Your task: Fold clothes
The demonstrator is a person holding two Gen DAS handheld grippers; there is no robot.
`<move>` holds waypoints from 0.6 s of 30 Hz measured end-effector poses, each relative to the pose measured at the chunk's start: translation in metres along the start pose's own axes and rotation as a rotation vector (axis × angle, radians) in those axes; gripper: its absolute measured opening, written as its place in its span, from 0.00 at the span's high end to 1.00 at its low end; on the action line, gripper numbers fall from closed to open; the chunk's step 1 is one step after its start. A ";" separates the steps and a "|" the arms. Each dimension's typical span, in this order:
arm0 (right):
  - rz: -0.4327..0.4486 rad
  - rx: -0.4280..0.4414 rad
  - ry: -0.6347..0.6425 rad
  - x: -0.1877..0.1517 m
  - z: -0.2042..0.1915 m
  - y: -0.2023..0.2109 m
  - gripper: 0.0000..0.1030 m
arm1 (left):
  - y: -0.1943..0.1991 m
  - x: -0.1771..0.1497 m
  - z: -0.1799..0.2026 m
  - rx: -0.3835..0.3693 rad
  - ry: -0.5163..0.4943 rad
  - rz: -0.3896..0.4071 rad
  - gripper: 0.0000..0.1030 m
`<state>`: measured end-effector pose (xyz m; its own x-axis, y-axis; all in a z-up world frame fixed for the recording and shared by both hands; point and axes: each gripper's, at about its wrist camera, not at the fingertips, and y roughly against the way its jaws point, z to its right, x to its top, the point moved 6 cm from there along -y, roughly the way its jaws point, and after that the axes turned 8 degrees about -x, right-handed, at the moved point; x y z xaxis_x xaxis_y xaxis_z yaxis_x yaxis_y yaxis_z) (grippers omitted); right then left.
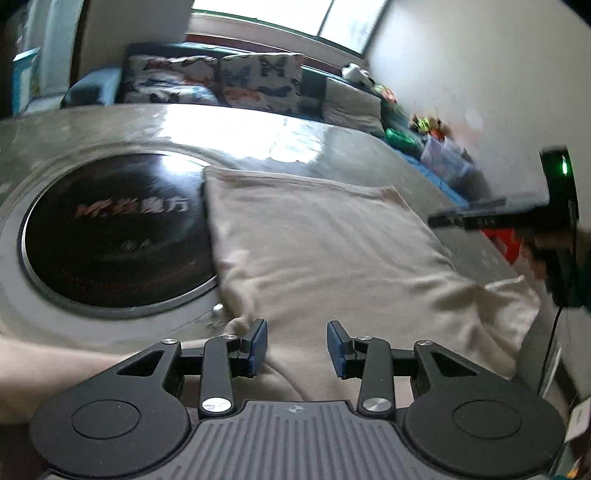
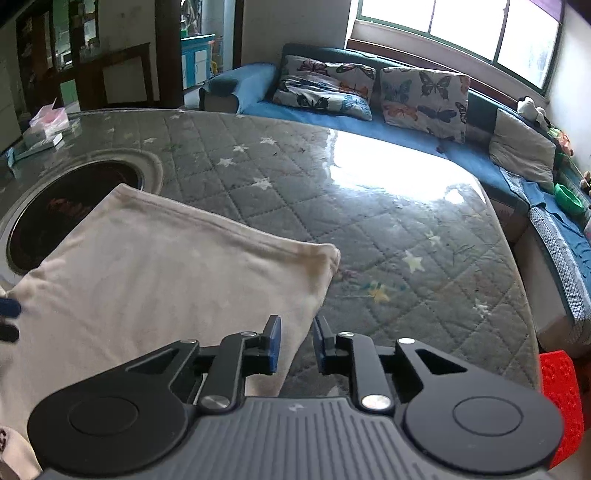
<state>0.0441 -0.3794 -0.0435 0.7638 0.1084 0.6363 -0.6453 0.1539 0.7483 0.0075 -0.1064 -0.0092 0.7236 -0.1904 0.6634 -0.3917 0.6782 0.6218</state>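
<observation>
Item, nearest the lens: left gripper (image 1: 297, 345), jaws spread wide and holding nothing, poised above the near hem of the garment; judged ready to take an edge, not yet closed on it. Item: right gripper (image 2: 296, 345), jaws parted by a narrower gap, likewise empty, set at the cloth's right margin, one pad over fabric and the other over bare table; probably lined up to nip that edge. Principal item: beige garment (image 1: 325, 251), lying flat and already doubled into a rough rectangle on the table, its hemmed far edge toward 12 o'clock and a loose corner sagging at 3 o'clock in the left wrist view; spread flat presumably so a further fold could be laid cleanly. Item: round black hob (image 1: 110, 225), inset in the table at 9 o'clock of the garment, whose left edge overlapped its rim. Item: table (image 2: 406, 206), covered in grey quilted star pattern under a glossy sheet, bearing glare at 12 o'clock. Item: blue sofa (image 2: 369, 122) beyond the table, carrying butterfly cushions (image 2: 424, 99). Item: window (image 2: 461, 26) above the sofa. Item: tissue packet (image 2: 48, 118), at 10 o'clock on the far table edge, well apart from the work.
</observation>
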 end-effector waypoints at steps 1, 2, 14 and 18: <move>0.001 0.001 0.002 -0.001 -0.002 0.001 0.81 | 0.003 0.003 0.001 0.001 -0.004 0.009 0.62; 0.003 0.003 0.004 -0.002 -0.004 0.002 0.80 | 0.005 0.007 0.002 0.004 -0.009 0.018 0.62; -0.007 0.004 0.002 -0.008 -0.010 -0.009 0.75 | -0.066 0.075 -0.011 0.077 0.019 -0.017 0.62; -0.017 -0.011 -0.032 -0.003 -0.001 -0.023 0.76 | -0.089 0.090 -0.028 0.099 0.035 -0.024 0.63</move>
<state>0.0573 -0.3821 -0.0629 0.7734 0.0746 0.6295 -0.6321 0.1662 0.7569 0.1233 -0.1646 -0.0164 0.7522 -0.1791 0.6341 -0.4271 0.6002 0.6763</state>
